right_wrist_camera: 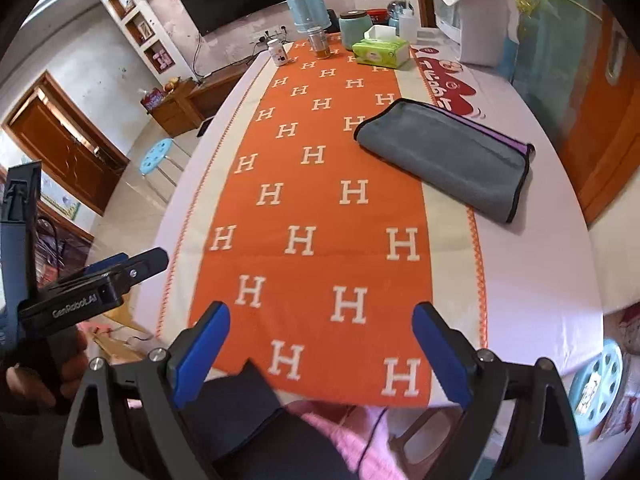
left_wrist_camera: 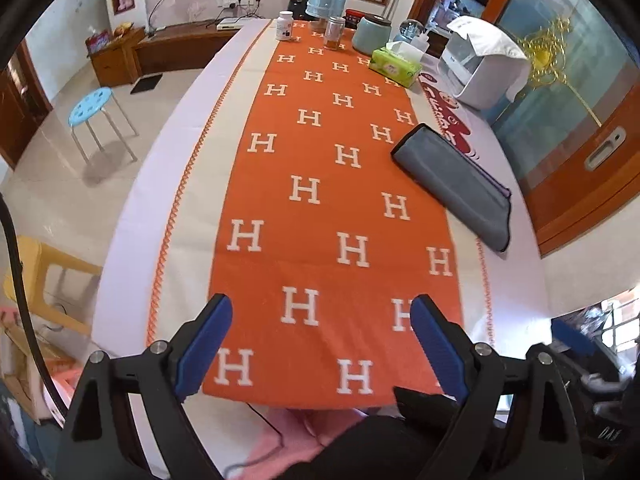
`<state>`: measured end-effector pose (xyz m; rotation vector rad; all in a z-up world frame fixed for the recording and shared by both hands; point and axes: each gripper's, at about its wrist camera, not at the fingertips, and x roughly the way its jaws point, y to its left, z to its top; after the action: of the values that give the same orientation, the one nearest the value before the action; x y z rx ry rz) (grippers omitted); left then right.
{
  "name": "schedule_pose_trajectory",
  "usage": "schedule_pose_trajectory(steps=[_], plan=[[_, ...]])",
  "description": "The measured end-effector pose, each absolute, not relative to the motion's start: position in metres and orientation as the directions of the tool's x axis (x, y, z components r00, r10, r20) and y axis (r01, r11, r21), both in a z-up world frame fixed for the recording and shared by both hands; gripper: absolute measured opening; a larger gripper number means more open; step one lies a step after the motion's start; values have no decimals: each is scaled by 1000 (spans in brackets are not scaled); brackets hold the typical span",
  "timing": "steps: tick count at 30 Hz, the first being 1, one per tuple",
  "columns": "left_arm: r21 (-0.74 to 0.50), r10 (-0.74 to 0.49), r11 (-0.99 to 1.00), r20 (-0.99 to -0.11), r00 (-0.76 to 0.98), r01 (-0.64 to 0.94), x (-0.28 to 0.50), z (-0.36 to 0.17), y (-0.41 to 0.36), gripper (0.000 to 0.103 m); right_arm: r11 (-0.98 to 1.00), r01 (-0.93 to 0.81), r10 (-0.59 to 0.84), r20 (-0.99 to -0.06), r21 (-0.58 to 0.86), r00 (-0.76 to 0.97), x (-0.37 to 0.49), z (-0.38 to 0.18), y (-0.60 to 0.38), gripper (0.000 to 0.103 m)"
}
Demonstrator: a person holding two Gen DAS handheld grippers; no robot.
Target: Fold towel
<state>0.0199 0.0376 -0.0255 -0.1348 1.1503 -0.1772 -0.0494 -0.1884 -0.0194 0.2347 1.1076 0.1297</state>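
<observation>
Sunlit living-room walls, a dark television and wooden doors ring the long white tabletop point(left_wrist_camera: 132, 216), down whose middle runs an orange runner patterned with white H letters point(left_wrist_camera: 320, 208). Low over the near edge, the left claw point(left_wrist_camera: 320, 344) hangs with its blue pads spread wide, holding nothing; the right claw point(right_wrist_camera: 320, 350) is likewise spread and empty, with the other tool visible off the near left corner. Farther out, toward the right edge, lies the grey towel with dark trim and a purple strip point(right_wrist_camera: 448, 156), already doubled into a flat oblong, partly on the runner. Folding looks finished or nearly so; any further fold would call for reaching across to pinch a trimmed corner. Between claws and towel the runner lies bare, while the far edge is crowded: a green tissue pack point(left_wrist_camera: 396, 66), jars, a pale blue bin.
</observation>
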Motion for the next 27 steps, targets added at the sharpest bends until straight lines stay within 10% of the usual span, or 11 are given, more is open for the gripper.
schedule_pose_trajectory(steps=[27], plan=[[2, -29, 999, -799, 601, 52, -20, 7, 10, 103, 981, 46, 132, -817, 190, 562, -78, -1, -183, 103]])
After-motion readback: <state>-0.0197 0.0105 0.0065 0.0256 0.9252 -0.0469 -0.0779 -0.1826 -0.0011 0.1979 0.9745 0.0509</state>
